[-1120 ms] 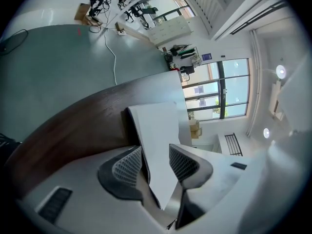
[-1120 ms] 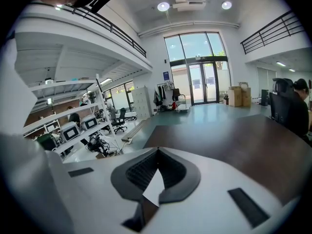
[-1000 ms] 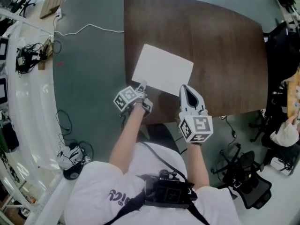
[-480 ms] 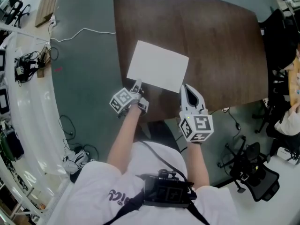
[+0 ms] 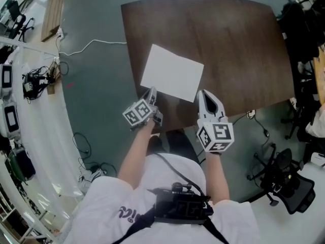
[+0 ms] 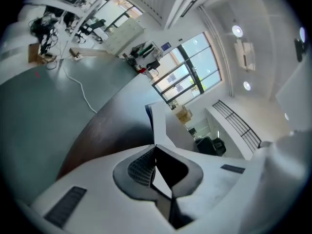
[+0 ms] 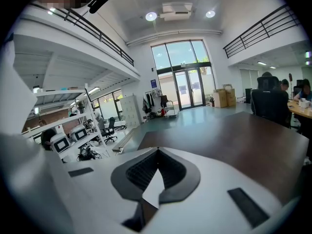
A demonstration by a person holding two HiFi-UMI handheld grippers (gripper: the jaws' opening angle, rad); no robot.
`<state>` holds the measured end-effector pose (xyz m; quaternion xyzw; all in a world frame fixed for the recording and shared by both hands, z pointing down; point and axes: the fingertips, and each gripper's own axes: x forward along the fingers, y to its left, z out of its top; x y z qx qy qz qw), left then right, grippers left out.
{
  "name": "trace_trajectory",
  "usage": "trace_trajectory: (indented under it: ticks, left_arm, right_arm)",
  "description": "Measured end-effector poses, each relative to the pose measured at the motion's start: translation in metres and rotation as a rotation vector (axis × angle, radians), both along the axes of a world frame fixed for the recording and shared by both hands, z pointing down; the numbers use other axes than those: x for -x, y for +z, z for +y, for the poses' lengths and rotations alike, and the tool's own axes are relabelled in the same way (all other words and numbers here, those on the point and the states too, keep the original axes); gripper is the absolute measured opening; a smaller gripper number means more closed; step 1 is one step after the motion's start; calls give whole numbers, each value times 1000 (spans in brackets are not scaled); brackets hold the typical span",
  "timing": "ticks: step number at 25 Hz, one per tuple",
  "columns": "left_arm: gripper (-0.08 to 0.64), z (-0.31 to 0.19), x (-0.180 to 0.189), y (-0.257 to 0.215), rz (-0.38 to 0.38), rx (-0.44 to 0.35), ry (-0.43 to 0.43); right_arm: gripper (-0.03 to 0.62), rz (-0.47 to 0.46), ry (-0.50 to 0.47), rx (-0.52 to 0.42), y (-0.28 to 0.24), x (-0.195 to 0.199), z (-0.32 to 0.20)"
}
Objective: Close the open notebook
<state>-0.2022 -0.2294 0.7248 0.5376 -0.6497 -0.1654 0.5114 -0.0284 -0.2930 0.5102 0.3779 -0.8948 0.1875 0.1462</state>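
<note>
A white open notebook lies on the dark brown table, close to its near edge. My left gripper sits at the notebook's near left corner, rolled onto its side. In the left gripper view its jaws are shut on a thin white leaf of the notebook, which stands up edge-on from the tips. My right gripper points at the near right corner. Its tips meet, shut, with nothing seen between them.
The table's near edge runs just under both grippers. On the grey floor to the left lie a white cable and a wooden board. Racks with equipment line the far left. An office chair stands at the right.
My left gripper has closed on the notebook's near left corner, rolled over and risen a little with the leaf. The right gripper has shifted slightly along the near edge.
</note>
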Motion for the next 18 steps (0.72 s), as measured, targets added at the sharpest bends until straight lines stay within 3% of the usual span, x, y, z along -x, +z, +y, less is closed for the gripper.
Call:
trace_trajectory:
  ticks: [10, 18]
  left_arm:
    - [11, 20, -25, -10, -378, 36, 250]
    - [11, 24, -59, -22, -583, 41, 434]
  right_arm:
    - [-9, -57, 85, -21, -14, -25, 30]
    - [-9, -82, 153, -28, -16, -54, 47]
